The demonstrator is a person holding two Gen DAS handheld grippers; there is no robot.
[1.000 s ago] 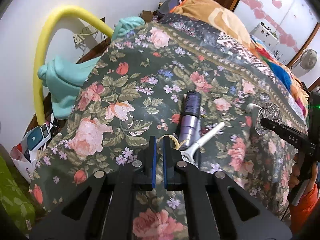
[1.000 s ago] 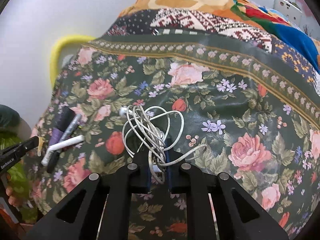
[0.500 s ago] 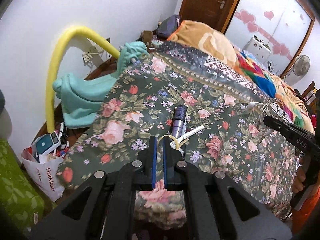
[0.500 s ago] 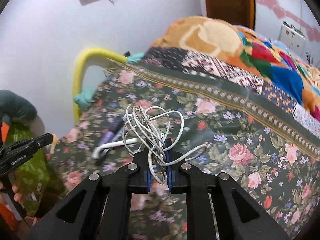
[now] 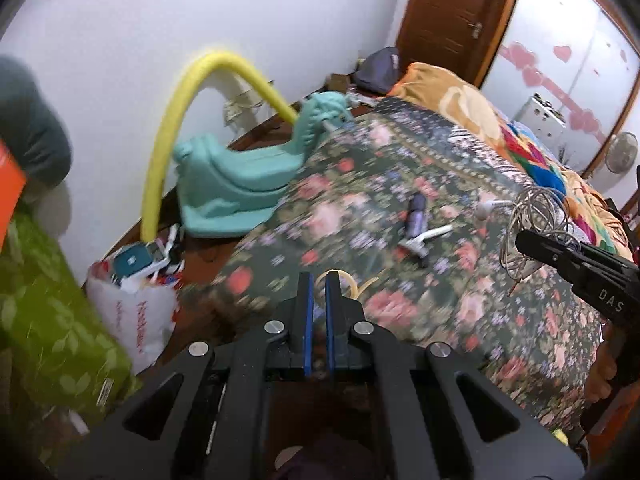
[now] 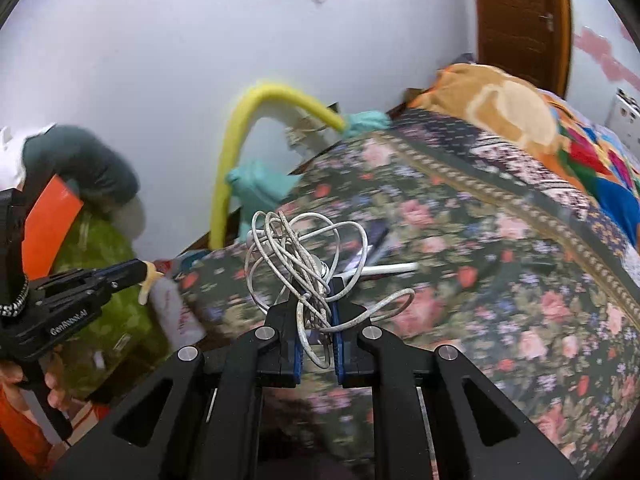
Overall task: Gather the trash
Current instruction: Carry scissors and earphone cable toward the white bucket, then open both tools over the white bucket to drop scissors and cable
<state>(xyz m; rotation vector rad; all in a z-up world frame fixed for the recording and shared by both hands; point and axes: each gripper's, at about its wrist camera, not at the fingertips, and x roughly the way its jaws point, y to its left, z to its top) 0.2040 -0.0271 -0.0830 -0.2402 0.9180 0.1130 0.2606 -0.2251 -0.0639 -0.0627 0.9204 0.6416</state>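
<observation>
My left gripper [image 5: 317, 280] is shut on a small yellowish rubber band [image 5: 347, 280] that loops out past its tips, over the near corner of the floral bed cover [image 5: 460, 312]. The right gripper [image 6: 316, 300] is shut on a tangle of white cable [image 6: 296, 252], held in the air above the bed edge. In the left wrist view that gripper [image 5: 524, 242] comes in from the right with the cable [image 5: 536, 208]. A purple tube [image 5: 416, 212] and a white pen [image 5: 432, 235] lie on the cover. A white plastic bag [image 5: 132, 312] full of rubbish stands on the floor.
A bent yellow foam tube [image 5: 176, 120] and a teal cloth [image 5: 236, 184] sit between the bed and the white wall. A green leaf-print cushion [image 5: 48, 320] is at the left. A brown door [image 5: 452, 12] is at the back. A person's hand [image 6: 52, 384] holds the left gripper.
Both grippers have drawn back and up from the bed, each keeping its load. The views have swung left, so the floor and the white bag have come into sight.
</observation>
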